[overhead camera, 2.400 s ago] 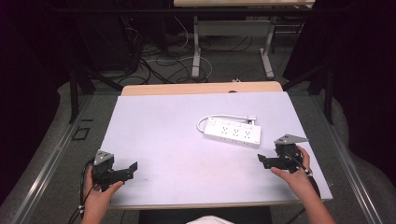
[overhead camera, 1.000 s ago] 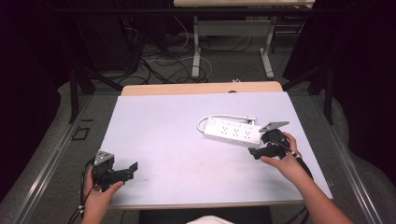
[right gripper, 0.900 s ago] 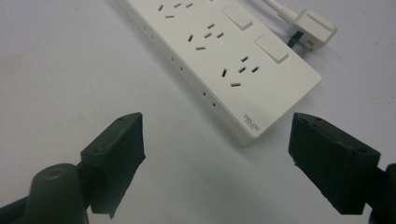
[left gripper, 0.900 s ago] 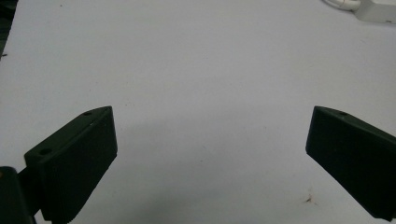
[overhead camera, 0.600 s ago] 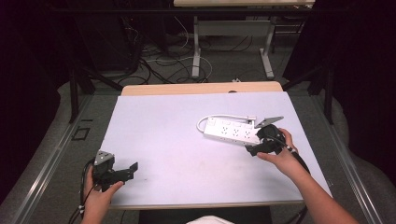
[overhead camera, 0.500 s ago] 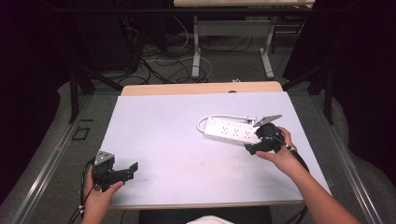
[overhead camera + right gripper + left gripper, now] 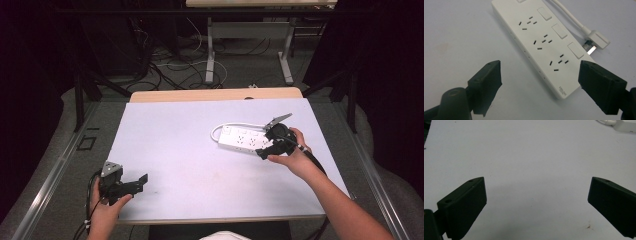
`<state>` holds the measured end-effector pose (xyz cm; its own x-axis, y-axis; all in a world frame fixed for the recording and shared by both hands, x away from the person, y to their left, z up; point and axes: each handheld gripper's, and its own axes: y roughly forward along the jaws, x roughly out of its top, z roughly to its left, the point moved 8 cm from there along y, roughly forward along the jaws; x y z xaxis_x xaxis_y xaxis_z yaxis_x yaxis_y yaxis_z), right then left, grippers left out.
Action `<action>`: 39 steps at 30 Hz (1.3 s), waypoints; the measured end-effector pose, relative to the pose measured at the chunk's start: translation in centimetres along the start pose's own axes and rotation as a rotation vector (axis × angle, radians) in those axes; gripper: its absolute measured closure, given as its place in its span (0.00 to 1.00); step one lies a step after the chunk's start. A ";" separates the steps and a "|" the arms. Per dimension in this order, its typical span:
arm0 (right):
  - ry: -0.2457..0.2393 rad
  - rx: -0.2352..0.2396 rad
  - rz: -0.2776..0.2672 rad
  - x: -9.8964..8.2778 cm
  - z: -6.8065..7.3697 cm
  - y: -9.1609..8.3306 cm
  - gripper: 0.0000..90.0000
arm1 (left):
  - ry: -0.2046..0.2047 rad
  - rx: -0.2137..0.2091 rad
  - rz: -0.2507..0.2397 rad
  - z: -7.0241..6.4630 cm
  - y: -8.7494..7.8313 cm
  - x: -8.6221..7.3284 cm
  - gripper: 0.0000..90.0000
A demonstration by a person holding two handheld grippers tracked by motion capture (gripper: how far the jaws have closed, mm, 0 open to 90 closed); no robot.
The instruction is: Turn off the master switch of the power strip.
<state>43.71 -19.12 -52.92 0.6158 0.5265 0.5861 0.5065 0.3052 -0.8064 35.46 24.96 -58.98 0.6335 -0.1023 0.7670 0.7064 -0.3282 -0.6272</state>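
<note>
The white power strip point(image 7: 246, 141) lies at two o'clock on the pale table point(image 7: 190, 165), its plug point(image 7: 596, 40) beside it. The right gripper point(image 7: 263, 151) hovers over its end, jaws spread; the left gripper point(image 7: 136, 182) waits at seven o'clock, jaws wide, empty.

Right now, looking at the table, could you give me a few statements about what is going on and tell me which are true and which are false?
1. The right gripper has its jaws open near one end of the white power strip. True.
2. The power strip is clamped between those jaws. False: they stand apart, not pressing it.
3. The strip's plug lies on the table beside it. True.
4. The left gripper is holding the cord. False: its jaws are open over bare table.
5. The strip is black. False: it is white.
</note>
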 end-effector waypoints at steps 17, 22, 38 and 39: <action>0.031 0.002 0.011 3.1 -1.0 0.4 0.28 | 0.000 0.000 -0.002 0.0 0.0 0.0 0.02; 0.036 -0.013 0.004 4.2 -1.4 0.5 0.28 | 0.001 -0.001 -0.002 0.1 0.0 0.0 0.02; 0.088 0.013 0.020 7.6 -0.5 2.4 0.36 | 0.004 0.000 -0.007 0.2 0.1 0.0 0.03; 0.088 0.013 0.020 7.6 -0.5 2.4 0.36 | 0.004 0.001 -0.007 0.2 0.1 0.0 0.03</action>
<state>49.92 -14.84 -50.35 0.6768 0.4611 0.5738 0.4857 0.3061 -0.8188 35.57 25.13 -59.04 0.6272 -0.1039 0.7719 0.7109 -0.3284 -0.6219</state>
